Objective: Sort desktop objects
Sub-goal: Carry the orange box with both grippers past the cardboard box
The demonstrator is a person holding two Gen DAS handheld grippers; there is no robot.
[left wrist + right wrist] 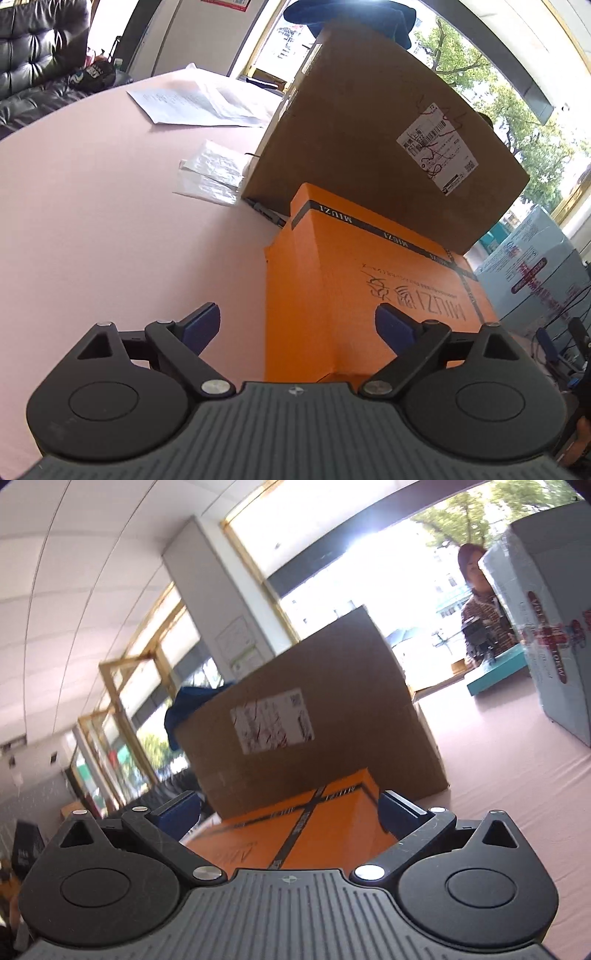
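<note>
An orange box [369,280] of finely ribbed corrugated card lies flat on the table [92,229], which is covered in a smooth, pale pink cloth. Black tape printed "MIUZI" runs across its lid in a cross, and large black "MIUZI" lettering with handwritten-style characters sits on the top face. Directly behind it, touching or nearly so, stands a tall plain brown cardboard box [362,122] with a white shipping label bearing barcodes, a QR code and scribbled pen marks; the print is too small to read. A dark blue cloth [354,18] is draped over its top.

The left gripper [297,326] hangs above the near end of the orange box, its blue-padded jaws spread wide with nothing clamped between them. The right gripper [290,810] looks level across the same orange box [325,819], jaws released and standing fully apart, the box lid showing between them but untouched by the pads.

To the left of the brown box lie crinkled clear plastic bags [214,173] and a white printed sheet [192,101]; a thin black cable end [266,214] rests at the box's foot. A glossy white carton [546,627] with red lettering stands at the right, a teal box [495,675] behind it, and a person in a checked jacket [480,616] beyond the table
</note>
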